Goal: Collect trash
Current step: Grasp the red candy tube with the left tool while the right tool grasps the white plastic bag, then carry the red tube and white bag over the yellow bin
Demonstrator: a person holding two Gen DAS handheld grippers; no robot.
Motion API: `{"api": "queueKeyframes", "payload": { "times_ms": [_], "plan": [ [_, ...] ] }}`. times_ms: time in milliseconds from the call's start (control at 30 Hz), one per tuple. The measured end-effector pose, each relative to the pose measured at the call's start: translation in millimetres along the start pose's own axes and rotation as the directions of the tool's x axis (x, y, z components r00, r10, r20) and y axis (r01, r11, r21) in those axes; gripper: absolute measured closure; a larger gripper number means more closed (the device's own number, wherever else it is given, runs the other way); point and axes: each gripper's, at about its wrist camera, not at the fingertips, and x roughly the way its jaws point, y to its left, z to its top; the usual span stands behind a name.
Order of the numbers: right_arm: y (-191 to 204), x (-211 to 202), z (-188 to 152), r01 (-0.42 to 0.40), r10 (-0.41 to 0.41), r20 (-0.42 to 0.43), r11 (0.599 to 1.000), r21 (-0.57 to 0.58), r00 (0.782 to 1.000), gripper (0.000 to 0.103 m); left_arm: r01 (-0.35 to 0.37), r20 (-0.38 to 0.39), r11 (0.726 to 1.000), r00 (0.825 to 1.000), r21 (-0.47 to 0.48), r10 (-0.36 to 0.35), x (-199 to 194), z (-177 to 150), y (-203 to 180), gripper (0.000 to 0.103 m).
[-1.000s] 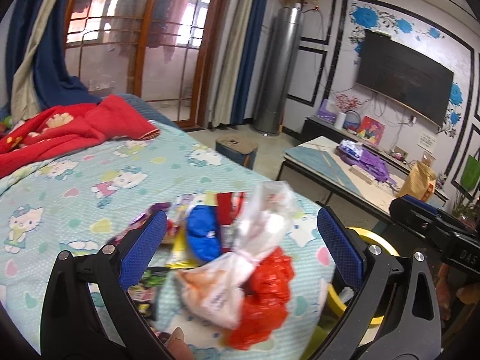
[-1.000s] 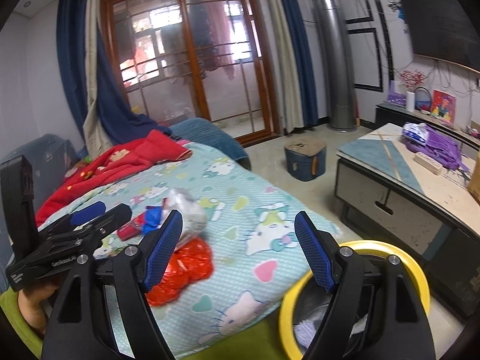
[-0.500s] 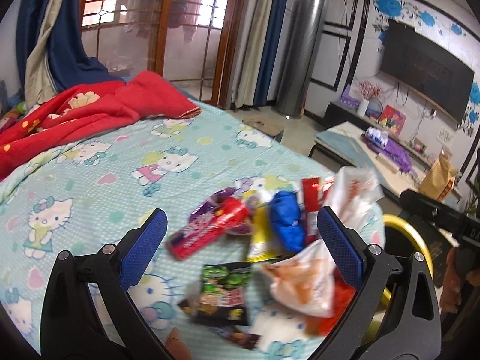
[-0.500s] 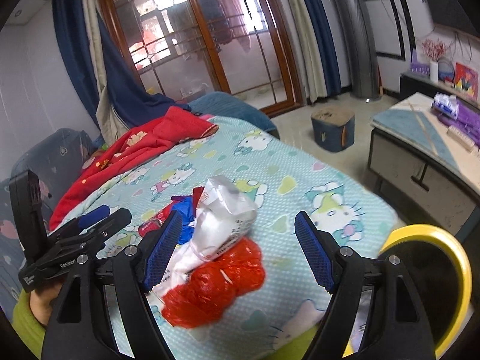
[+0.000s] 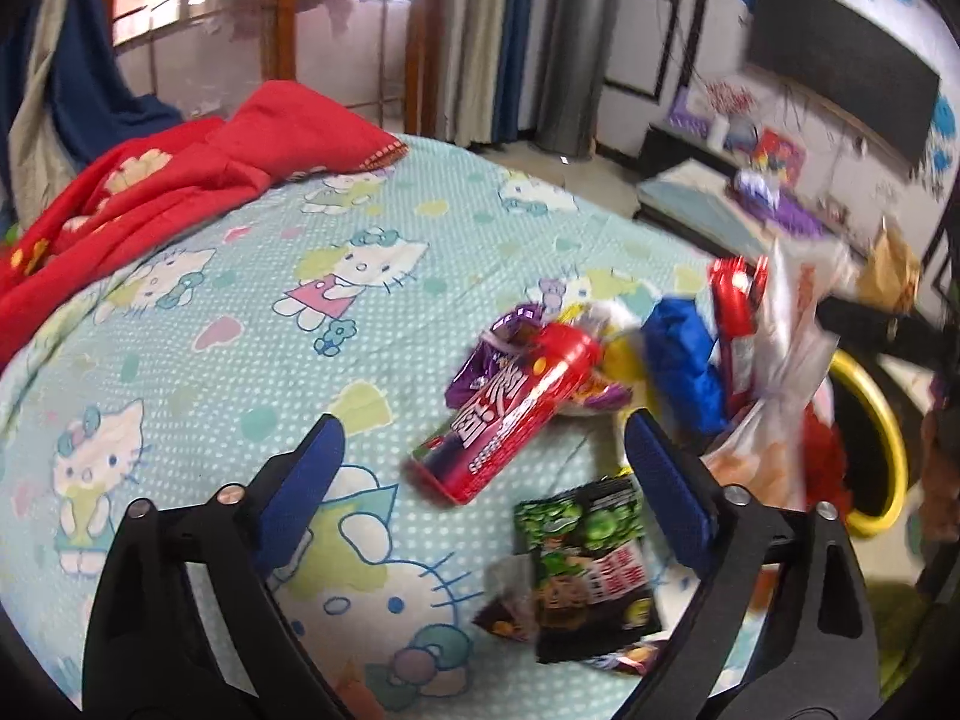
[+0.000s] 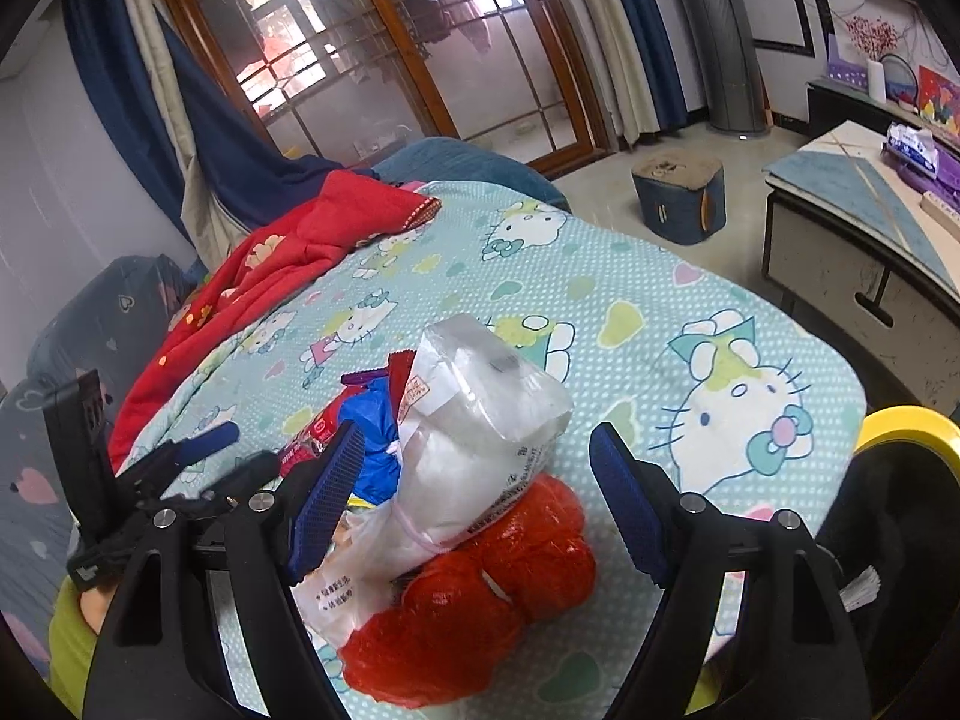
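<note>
A pile of trash lies on the cartoon-cat bedsheet. In the left wrist view a red tube-shaped packet lies ahead of my left gripper, its near end between the fingertips. The jaws are closing and the pads touch nothing. A green-and-black snack packet lies by the right finger. In the right wrist view my right gripper is open over a clear plastic bag and a red crumpled bag, both between its fingers. The left gripper shows at the left of that view.
A yellow-rimmed bin stands off the bed's corner, on the right. A red blanket lies at the far left of the bed. A low table and a small stool stand on the floor beyond.
Both grippers have dropped closer to the pile. In the left view the trash slid right and the red packet came between the fingers, which narrowed slightly. The right view now centres on the bags.
</note>
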Motion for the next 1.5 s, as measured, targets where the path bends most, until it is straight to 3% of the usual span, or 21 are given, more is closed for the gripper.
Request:
{"api": "queueKeyframes", "payload": {
  "times_ms": [100, 200, 433, 500, 833, 1100, 1367, 1500],
  "plan": [
    [-2.6, 6.4, 2.4, -0.002, 0.003, -0.009, 1.000, 0.026, 1.000, 0.028, -0.004, -0.027, 0.998, 1.000, 0.070, 0.006, 10.5, 0.2, -3.8, 0.029],
    [-6.4, 12.1, 3.5, -0.012, 0.014, -0.027, 0.998, 0.059, 1.000, 0.029, 0.033, -0.045, 0.996, 0.999, 0.088, -0.029, 19.9, 1.8, -2.8, 0.030],
    [-11.4, 17.9, 1.2, -0.034, 0.038, -0.045, 0.996, 0.088, 0.998, 0.056, 0.092, -0.085, 0.993, 0.993, 0.075, -0.085, 38.5, 2.3, 2.8, 0.039],
    [-11.3, 16.1, 0.4, -0.038, 0.041, -0.036, 0.996, 0.087, 0.998, 0.058, 0.097, -0.092, 0.993, 0.992, 0.074, -0.090, 41.2, 2.1, 2.1, 0.048],
    [-7.9, -1.5, -3.1, -0.068, 0.066, 0.021, 0.994, 0.085, 0.998, 0.060, 0.077, -0.097, 0.994, 0.993, 0.076, -0.070, 40.4, -3.9, -0.4, 0.065],
    [1.5, -17.0, -5.8, -0.076, 0.073, 0.072, 0.996, 0.042, 0.995, 0.061, 0.048, -0.022, 0.998, 0.999, 0.037, -0.047, 18.1, -8.8, -1.7, 0.079],
    [6.7, -31.8, -5.5, -0.090, 0.087, 0.125, 0.996, 0.021, 0.988, 0.061, 0.099, 0.069, 0.990, 0.993, -0.098, -0.092, -14.2, -8.2, 8.0, 0.081],
    [4.4, -42.8, -2.3, -0.083, 0.079, 0.161, 0.996, 0.019, 0.984, 0.061, 0.115, 0.109, 0.988, 0.989, -0.107, -0.104, -28.4, -2.9, 2.8, 0.081]
  ]
}}
